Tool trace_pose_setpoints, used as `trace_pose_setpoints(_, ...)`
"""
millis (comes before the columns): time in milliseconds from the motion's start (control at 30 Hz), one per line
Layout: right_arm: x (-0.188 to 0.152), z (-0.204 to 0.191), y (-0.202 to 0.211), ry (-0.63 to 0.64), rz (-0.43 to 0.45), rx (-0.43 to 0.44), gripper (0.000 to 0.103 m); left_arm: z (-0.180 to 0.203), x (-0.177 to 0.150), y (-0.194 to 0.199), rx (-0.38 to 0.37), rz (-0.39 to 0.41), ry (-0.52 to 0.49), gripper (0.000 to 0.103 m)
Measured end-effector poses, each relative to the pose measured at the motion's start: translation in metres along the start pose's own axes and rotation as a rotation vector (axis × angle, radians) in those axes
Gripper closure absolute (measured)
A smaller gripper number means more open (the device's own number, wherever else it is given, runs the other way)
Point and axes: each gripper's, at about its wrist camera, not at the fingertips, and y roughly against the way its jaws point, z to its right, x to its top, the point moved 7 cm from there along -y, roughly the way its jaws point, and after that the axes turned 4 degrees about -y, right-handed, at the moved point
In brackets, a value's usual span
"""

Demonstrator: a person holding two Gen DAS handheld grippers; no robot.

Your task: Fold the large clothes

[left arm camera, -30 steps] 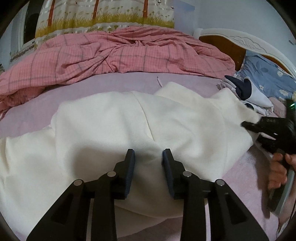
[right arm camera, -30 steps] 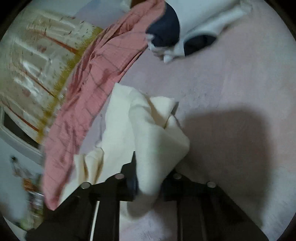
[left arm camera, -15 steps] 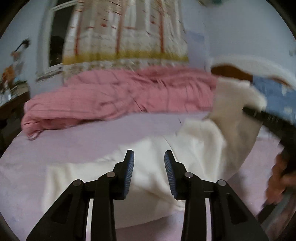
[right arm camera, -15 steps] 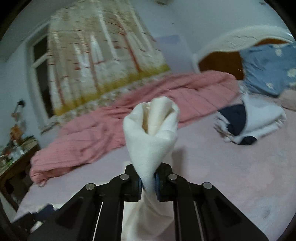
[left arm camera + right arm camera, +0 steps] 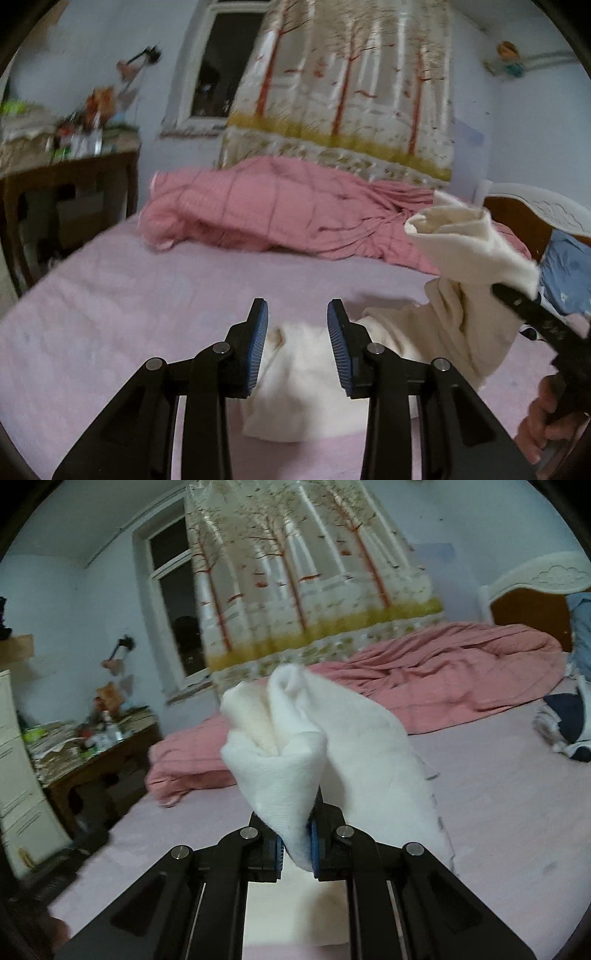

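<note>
The right gripper (image 5: 297,843) is clenched on a bunched part of the cream garment (image 5: 295,746). The cloth stands up from between the pads like a cone, and a wider flap falls to the right of it. In the left wrist view this same gripper (image 5: 496,290) comes in from the right side, held by a hand (image 5: 546,424), and the garment (image 5: 458,314) hangs from it down to the bed (image 5: 147,295). The lower part of the garment lies in a heap on the pink sheet.

The left gripper (image 5: 297,347) is released: its blue pads stand apart and nothing is pressed between them. It hovers above the heap of the garment, and the cloth shows behind the gap.

A pink blanket (image 5: 280,210) lies crumpled along the far side of the bed, under a curtain (image 5: 343,85) with a tree print. Some folded clothes (image 5: 569,723), white and navy, lie at the right near the headboard (image 5: 532,590).
</note>
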Motion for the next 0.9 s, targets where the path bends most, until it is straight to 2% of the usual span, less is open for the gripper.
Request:
trace_pose_setpoints(133, -0.016, -0.044, -0.006, 0.086, -0.018, 0.030, 0.091, -0.023, -0.017, -0.021, 0.010, -0.031, 0.003, 0.070)
trace_pose_setpoints(267, -0.054, -0.082, -0.029, 0.145, -0.096, 0.082, 0.091, -0.046, -0.040, -0.044, -0.041, -0.091, 0.093, 0.070)
trace_pose_setpoints(300, -0.067, -0.090, -0.036, 0.174, -0.114, 0.083, 0.091, -0.052, -0.044, -0.049, -0.015, -0.105, 0.105, 0.070)
trace_pose_setpoints(367, -0.098, -0.104, -0.051, 0.242, -0.162, 0.083, 0.091, -0.062, -0.053, -0.061, 0.129, -0.144, 0.071, 0.072)
trace_pose_setpoints(400, -0.111, -0.106, -0.059, 0.267, -0.189, 0.084, 0.091, -0.064, -0.056, -0.064, 0.153, -0.147, 0.062, 0.073)
trace_pose_setpoints(467, -0.146, -0.108, -0.077, 0.298, -0.277, 0.086, 0.091, -0.066, -0.062, -0.069, 0.121, -0.165, 0.070, 0.073)
trace_pose_setpoints(533, -0.166, -0.112, -0.088, 0.320, -0.327, 0.085, 0.091, -0.064, -0.060, -0.065, 0.097, -0.152, 0.082, 0.073)
trace_pose_setpoints(633, -0.172, -0.115, -0.096, 0.330, -0.359, 0.103, 0.091, -0.058, -0.054, -0.055, 0.096, -0.104, 0.058, 0.070)
trace_pose_setpoints(700, -0.173, -0.110, -0.099, 0.310, -0.377, 0.109, 0.090, -0.060, -0.054, -0.051, 0.136, -0.096, 0.045, 0.069)
trace_pose_setpoints(733, -0.174, -0.109, -0.098, 0.313, -0.392, 0.114, 0.089, -0.058, -0.055, -0.048, 0.163, -0.093, 0.036, 0.065)
trace_pose_setpoints(800, -0.179, -0.111, -0.099, 0.363, -0.439, 0.131, 0.087, -0.056, -0.052, -0.050, 0.167, -0.076, 0.037, 0.060)
trace_pose_setpoints(900, -0.177, -0.105, -0.097, 0.328, -0.458, 0.154, 0.087, -0.062, -0.047, -0.049, 0.178, -0.060, 0.056, 0.059)
